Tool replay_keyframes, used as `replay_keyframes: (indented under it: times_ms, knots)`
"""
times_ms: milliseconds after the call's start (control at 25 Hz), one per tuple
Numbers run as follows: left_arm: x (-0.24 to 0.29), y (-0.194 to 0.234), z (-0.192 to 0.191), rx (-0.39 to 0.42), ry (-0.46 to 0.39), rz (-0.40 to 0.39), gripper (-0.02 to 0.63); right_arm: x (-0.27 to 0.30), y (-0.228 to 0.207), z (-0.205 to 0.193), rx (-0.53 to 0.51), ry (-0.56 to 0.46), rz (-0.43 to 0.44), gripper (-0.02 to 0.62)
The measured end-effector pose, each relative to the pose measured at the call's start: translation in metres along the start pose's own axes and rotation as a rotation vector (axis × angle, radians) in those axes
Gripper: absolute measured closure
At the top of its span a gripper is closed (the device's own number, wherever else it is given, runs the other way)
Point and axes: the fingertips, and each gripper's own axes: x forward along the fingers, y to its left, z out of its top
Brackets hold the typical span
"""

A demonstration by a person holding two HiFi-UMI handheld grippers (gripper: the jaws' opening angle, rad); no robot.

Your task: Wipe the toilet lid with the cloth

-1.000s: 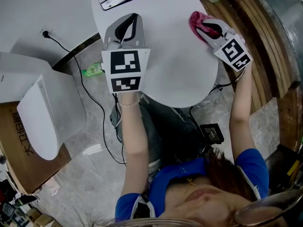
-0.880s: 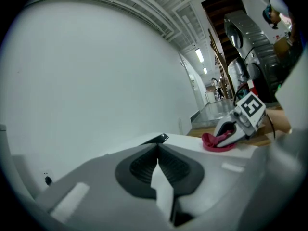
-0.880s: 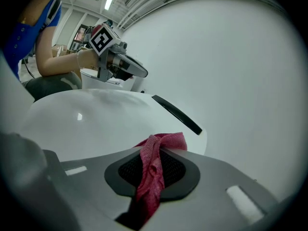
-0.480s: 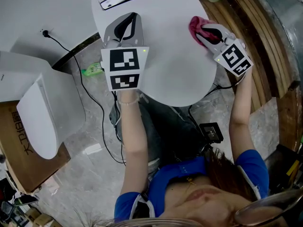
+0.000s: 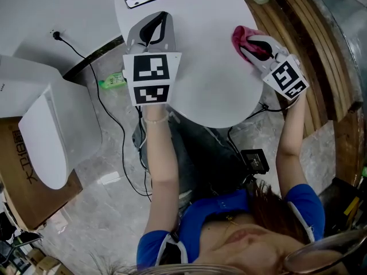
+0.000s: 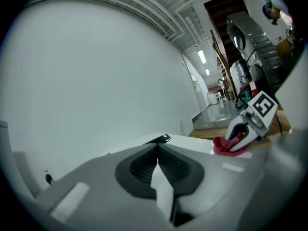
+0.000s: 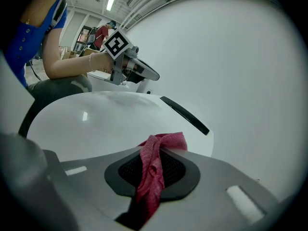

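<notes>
Toilet lid (image 5: 212, 90): white, glossy, oval, shut flat, with a dark strip seen at its rear edge. Cloth (image 5: 239, 34): pink-red, coarse weave, bunched into a wad and clamped between the jaws of the right gripper (image 5: 250, 39). Its free end is laid on the lid close to the right-hand rim.

It looked like a workshop or storeroom: the toilet lid (image 5: 198, 67) sat beside wooden planks (image 5: 312, 50), a spare toilet unit (image 5: 51, 136) lay on a cardboard box (image 5: 23, 196), a cable (image 5: 110, 114) crossed the floor (image 5: 103, 222)
</notes>
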Motion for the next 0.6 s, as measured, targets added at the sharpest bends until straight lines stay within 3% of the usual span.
replay_keyframes:
  times_ms: [600]
  knots:
    - [-0.002, 0.006, -0.003, -0.007, 0.003, 0.011, 0.603, 0.012, 0.022, 0.025, -0.054, 0.001, 0.034, 0.541]
